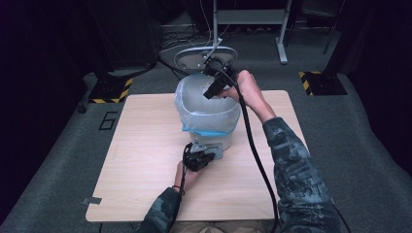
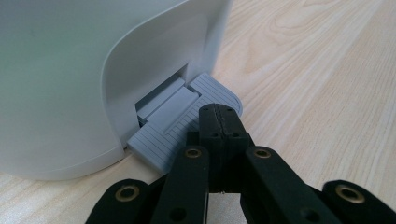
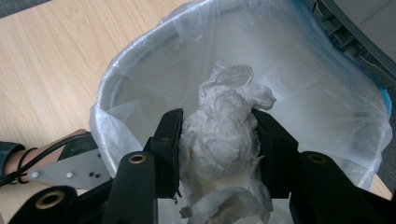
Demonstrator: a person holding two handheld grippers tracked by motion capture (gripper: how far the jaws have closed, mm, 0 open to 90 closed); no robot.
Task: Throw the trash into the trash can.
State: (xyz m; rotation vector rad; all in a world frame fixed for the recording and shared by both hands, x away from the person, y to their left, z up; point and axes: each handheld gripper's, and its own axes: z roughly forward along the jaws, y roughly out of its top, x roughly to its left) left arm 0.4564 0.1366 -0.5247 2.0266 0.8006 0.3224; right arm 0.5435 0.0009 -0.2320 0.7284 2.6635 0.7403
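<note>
Right gripper view: crumpled white tissue (image 3: 223, 135), perhaps.

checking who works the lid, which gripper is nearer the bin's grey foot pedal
Left. The left gripper, jaws shut, rests on the grey foot pedal at the bin's base. The right gripper, holding a crumpled tissue, is up over the bin's bag-lined opening.

Only readable mark: "6" on floor (image 1: 108, 120) left of table (image 1: 145, 160).
</note>
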